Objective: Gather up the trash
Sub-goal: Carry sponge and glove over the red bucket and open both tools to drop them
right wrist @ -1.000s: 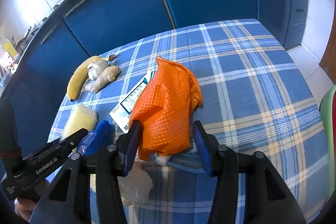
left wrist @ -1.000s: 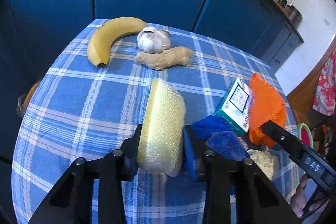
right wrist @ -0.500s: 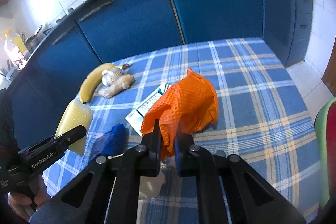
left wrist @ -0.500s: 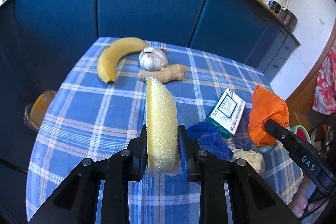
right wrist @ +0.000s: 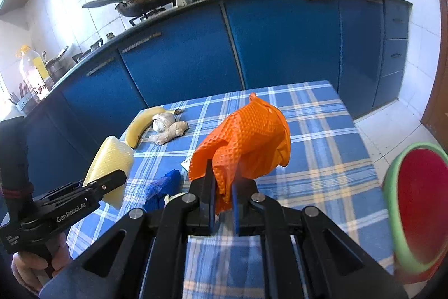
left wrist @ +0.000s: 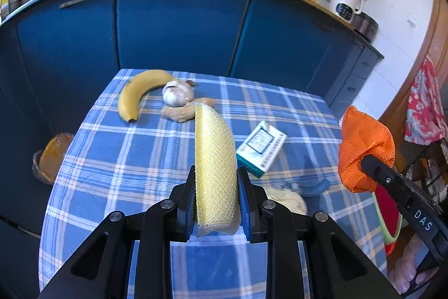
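Observation:
My left gripper is shut on a yellow bubble-textured foam pad, held on edge above the blue checked tablecloth. My right gripper is shut on a crumpled orange rubber glove, lifted off the table. The same glove shows at the right of the left wrist view. On the cloth lie a teal and white carton, a crumpled blue glove and a wad of white paper.
A banana, a garlic bulb and ginger lie at the table's far end. A red bin with a green rim stands at the right of the table. An orange bag sits on the floor left. Blue cabinets are behind.
The right gripper's jaws closed on the orange glove and lifted it. The left gripper rose with the yellow pad, which now stands narrower between its pads. Both views pulled back from the table.

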Motion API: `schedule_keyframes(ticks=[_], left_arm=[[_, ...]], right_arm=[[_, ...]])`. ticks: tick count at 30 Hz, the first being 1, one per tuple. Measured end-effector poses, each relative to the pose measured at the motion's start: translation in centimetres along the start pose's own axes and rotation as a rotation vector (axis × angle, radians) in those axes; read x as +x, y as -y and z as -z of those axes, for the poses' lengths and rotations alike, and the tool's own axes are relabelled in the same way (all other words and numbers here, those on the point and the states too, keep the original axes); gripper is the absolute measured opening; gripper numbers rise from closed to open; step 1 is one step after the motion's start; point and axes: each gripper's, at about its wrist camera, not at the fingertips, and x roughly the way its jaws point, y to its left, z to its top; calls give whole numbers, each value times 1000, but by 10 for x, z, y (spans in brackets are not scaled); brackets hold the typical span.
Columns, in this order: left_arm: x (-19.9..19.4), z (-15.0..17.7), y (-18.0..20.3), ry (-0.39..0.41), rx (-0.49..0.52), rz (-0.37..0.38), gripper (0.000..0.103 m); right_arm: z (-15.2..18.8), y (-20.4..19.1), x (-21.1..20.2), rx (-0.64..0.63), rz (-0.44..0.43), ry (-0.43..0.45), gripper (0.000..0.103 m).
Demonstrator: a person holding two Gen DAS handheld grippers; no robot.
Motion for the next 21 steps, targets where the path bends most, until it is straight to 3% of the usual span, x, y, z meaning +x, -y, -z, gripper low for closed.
schedule_keyframes(ticks=[10,21], left_arm=[[-26,5,47,27,77,58,26],[-37,11,119,32,182,149,26]], right_arm=[[5,23,-52,16,47,63,11],[16,73,-106,86,132,116,11]])
